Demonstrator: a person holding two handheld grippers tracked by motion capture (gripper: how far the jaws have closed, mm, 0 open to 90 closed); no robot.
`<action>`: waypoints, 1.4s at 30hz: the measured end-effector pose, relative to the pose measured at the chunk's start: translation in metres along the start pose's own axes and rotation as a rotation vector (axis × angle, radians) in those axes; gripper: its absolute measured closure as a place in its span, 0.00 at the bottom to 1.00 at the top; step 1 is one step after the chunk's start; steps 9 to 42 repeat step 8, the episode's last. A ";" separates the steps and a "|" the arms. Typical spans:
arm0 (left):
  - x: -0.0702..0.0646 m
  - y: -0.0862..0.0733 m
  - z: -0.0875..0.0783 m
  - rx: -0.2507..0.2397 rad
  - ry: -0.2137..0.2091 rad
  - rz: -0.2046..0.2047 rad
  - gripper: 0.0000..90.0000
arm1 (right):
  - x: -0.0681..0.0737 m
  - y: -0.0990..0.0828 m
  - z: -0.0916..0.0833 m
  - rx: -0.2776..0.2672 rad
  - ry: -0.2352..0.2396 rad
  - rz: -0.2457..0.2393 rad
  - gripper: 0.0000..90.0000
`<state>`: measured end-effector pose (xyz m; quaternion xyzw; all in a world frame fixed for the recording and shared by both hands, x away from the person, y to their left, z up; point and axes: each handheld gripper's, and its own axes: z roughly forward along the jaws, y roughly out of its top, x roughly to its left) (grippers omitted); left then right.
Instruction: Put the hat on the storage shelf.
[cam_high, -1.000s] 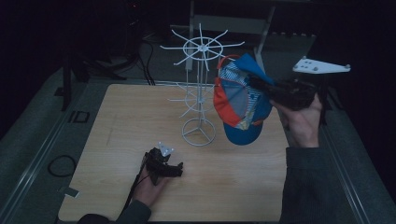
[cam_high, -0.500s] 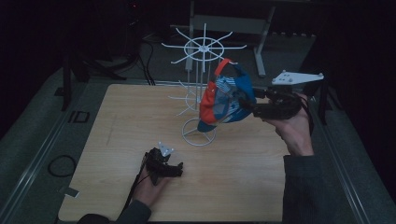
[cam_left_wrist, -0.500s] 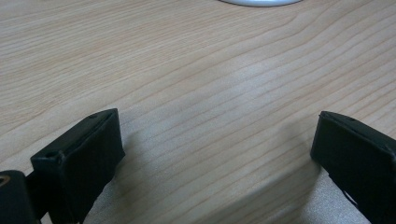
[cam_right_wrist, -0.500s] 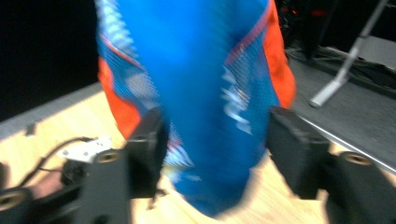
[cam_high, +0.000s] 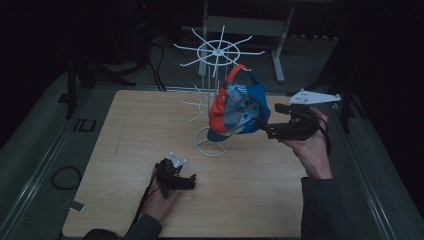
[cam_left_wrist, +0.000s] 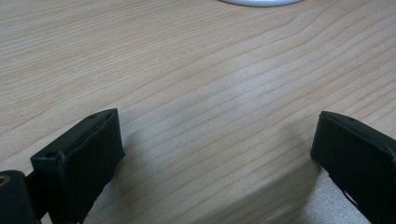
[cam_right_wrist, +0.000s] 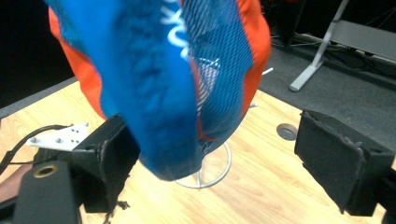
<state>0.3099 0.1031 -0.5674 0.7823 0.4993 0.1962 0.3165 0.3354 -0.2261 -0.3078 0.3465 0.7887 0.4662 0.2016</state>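
Blue and orange cap (cam_high: 235, 110) hanging on the white wire rack (cam_high: 215, 95), against a lower arm, above the ring base at mid counter (cam_high: 125, 130). Right tool (cam_high: 267, 129) spread wide just beside the cap; in the right gripper view the fabric (cam_right_wrist: 187, 84) hangs between the parted jaws, nearer the left one, not pinched. Left tool (cam_high: 186, 182) resting on the counter near the person's edge, also wide, holding nothing. Hanging seemingly done, or nearly so. Left, by the look of it: drawing the right tool clear without dragging the cap off.
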 end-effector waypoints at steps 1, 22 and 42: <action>0.000 0.000 0.000 0.000 0.000 0.000 0.03 | 0.001 -0.001 0.000 0.001 0.004 0.001 0.16; 0.000 0.000 0.000 0.001 0.000 0.000 0.03 | 0.006 -0.007 0.006 0.011 0.020 0.002 0.15; 0.000 0.000 0.000 0.001 0.000 0.000 0.03 | 0.006 -0.007 0.006 0.011 0.020 0.002 0.15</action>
